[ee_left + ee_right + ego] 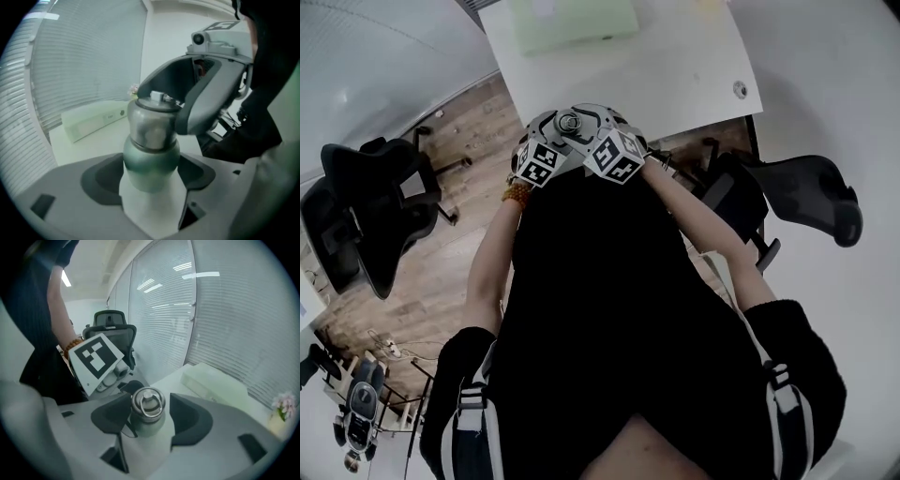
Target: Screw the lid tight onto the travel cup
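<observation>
At right gripper [150, 418], lid [147, 401] atop travel cup [150, 430]

We wear a black top [609, 309], white-striped sleeves [472, 412] at the lower corners, an orange beaded bracelet [517, 194]. Our grey left claw [551, 129] and right claw [598, 122] carry black-and-white marker cubes [617, 155], upper centre.

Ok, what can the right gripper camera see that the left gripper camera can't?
Only the right gripper view: the ring on top of the lid, an office chair, pink flowers. Only the left gripper view: the rounded side of the travel cup, held in the left gripper. Both: the cup, the pale green box, window blinds.
</observation>
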